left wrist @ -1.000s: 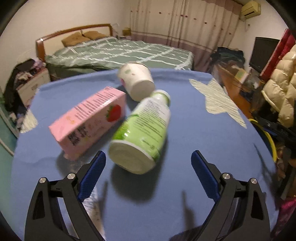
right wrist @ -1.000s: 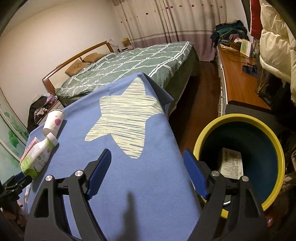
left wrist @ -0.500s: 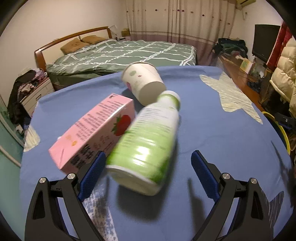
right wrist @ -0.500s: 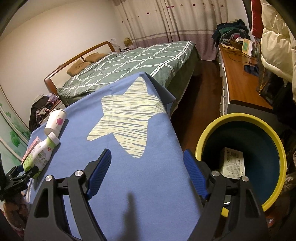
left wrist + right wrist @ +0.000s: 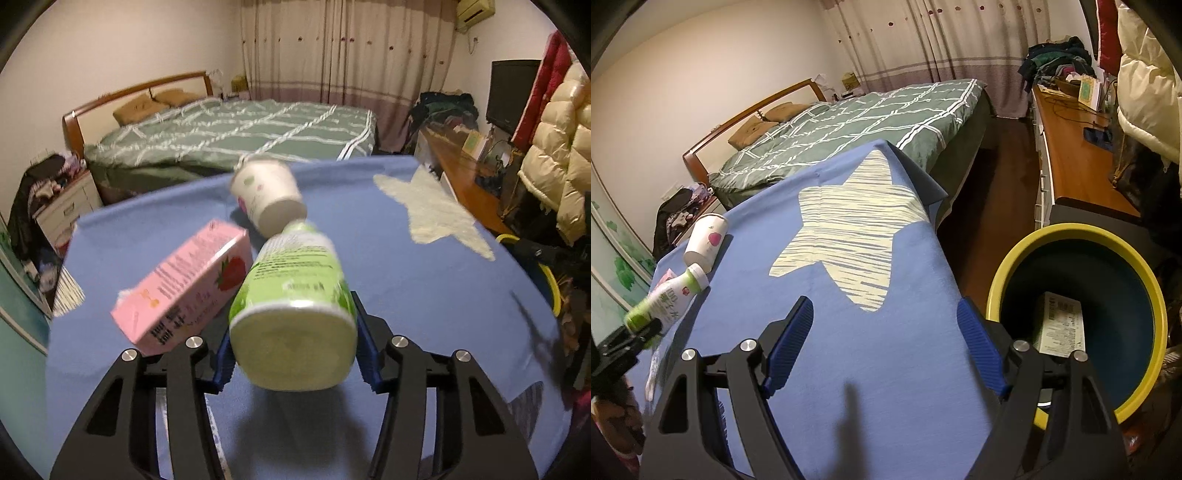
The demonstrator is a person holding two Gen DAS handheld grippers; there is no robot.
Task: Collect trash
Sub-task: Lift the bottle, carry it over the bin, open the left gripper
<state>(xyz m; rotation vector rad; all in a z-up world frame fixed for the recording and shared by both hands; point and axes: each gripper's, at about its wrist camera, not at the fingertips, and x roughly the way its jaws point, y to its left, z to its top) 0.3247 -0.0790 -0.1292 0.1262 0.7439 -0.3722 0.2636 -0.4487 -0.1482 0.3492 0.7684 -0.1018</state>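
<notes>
A green-and-white bottle (image 5: 291, 295) lies base-first between the blue pads of my left gripper (image 5: 293, 332). The jaws are closing and the pads press on its sides; it hangs tilted just above the blue cloth (image 5: 406, 295), with its shadow underneath. A pink strawberry carton (image 5: 184, 288) lies to its left and a white paper cup (image 5: 267, 192) on its side behind it. In the right wrist view the bottle (image 5: 670, 299) and cup (image 5: 705, 243) are at far left. My right gripper (image 5: 885, 304) stands open and empty over the cloth's right edge, beside the yellow-rimmed bin (image 5: 1071, 232).
The bin holds a flat white box (image 5: 1060, 328). A green plaid bed (image 5: 849, 122) stands behind the table, and a wooden desk (image 5: 1078, 162) runs along the right wall with a pale puffy jacket (image 5: 554, 155) hanging by it. Bare floor (image 5: 982, 221) separates table and desk.
My left gripper slid forward around the bottle and its jaws closed onto it; the bottle's base has come up off the cloth. The right gripper has not moved.
</notes>
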